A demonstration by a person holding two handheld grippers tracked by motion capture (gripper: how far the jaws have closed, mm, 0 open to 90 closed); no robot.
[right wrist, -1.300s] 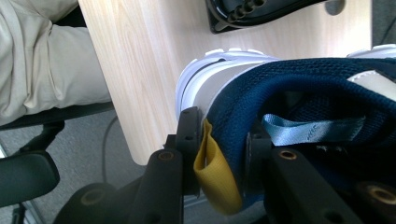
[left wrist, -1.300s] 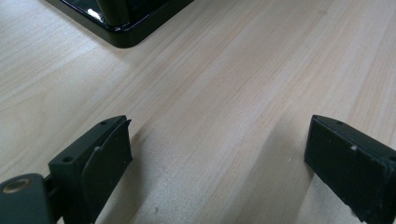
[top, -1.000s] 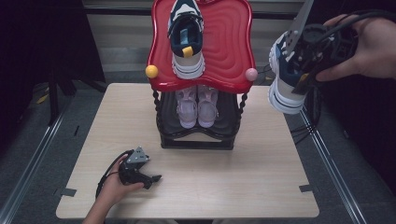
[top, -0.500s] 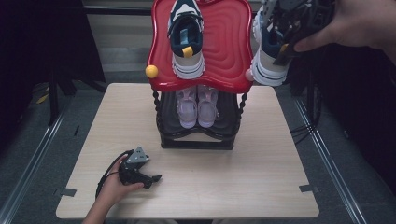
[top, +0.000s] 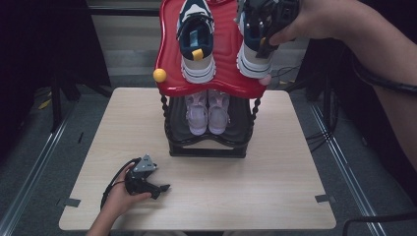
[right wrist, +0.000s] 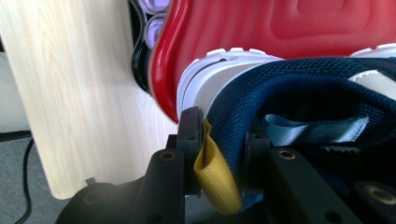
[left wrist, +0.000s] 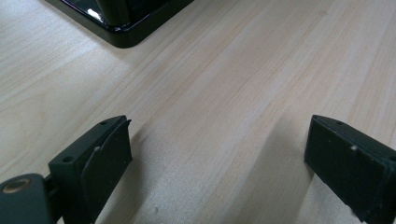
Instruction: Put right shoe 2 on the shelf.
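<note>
Fingers of the right hand (top: 314, 19) are wrapping the right gripper (top: 268, 22) high over the red shelf top (top: 223, 59), forearm slanting in from the right edge. Its jaws are clamping the heel of a navy sneaker (right wrist: 299, 98) beside the yellow pull tab (right wrist: 212, 177); the shoe is probably hanging just above the shelf, beside its mate (top: 196, 44). The left hand (top: 118, 201) is lying low on the wooden table (top: 275, 167), its left gripper (top: 142, 179) gaping wide over bare wood. Pink shoes (top: 207, 113) are sitting on the lower tier, with grey floor around.
</note>
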